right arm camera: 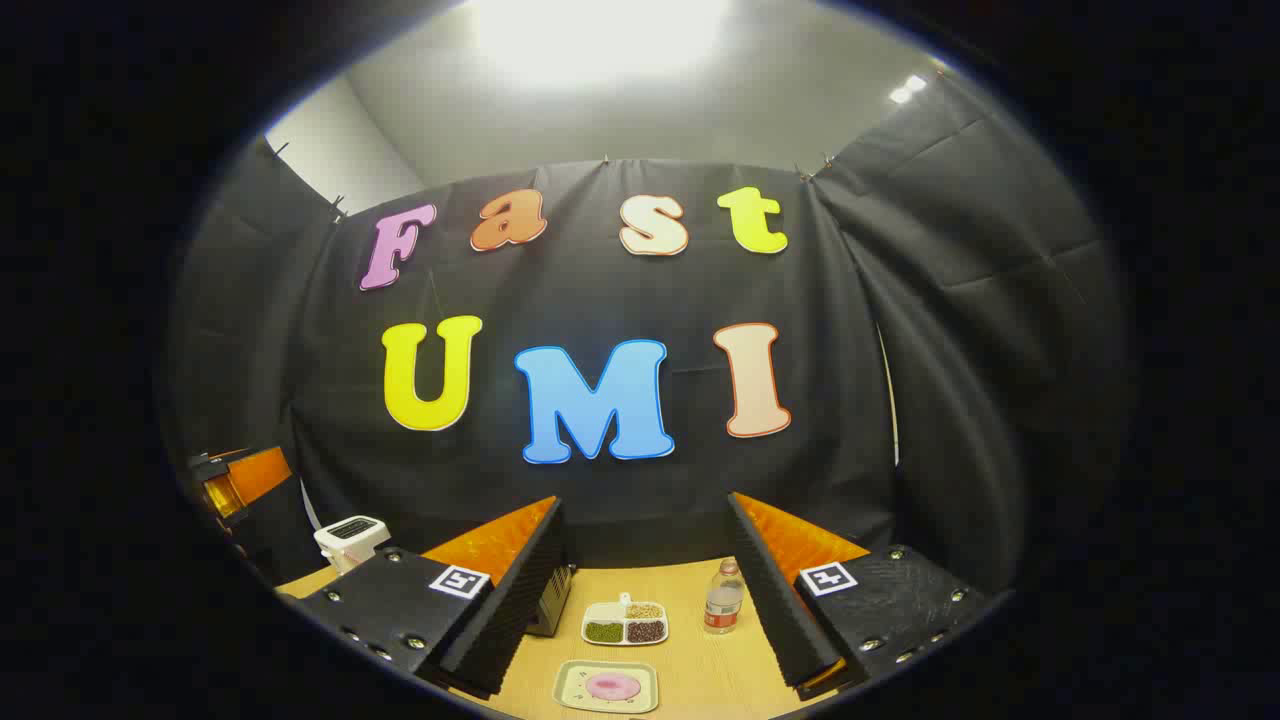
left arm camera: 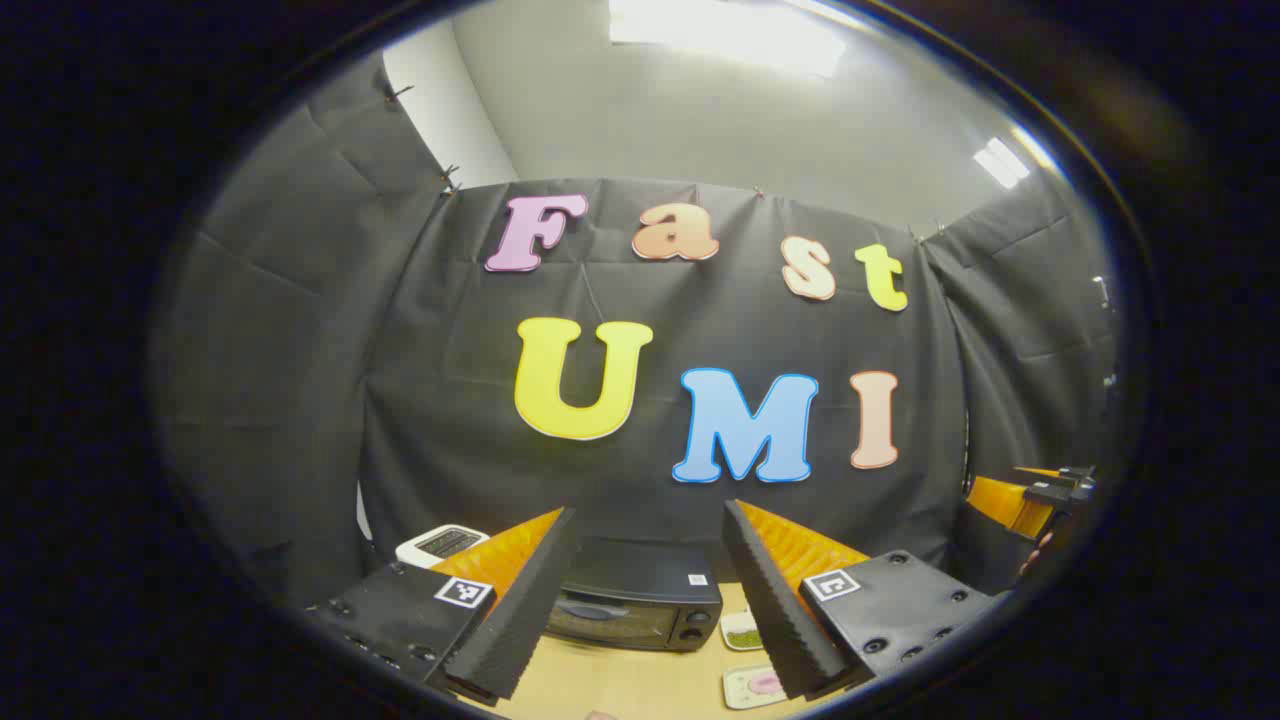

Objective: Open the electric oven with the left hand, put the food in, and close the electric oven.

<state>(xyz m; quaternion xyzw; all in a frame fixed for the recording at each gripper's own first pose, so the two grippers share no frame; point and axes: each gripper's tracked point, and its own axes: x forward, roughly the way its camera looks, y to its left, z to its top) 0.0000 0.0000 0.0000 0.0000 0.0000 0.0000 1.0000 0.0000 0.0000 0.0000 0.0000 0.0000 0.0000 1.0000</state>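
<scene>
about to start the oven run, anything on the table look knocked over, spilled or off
Nothing stands out. The oven sits square with its door shut, the bottle stands upright, and the divided dish and the plate lie flat on the table with no spills.

The left gripper's own finger [left arm camera: 520, 610] is blocking the oven's [left arm camera: 640, 605] left end, and the other finger is covering half the divided dish [left arm camera: 741, 630]. The pink food plate [left arm camera: 755, 687] is getting cropped at the bottom edge.
</scene>
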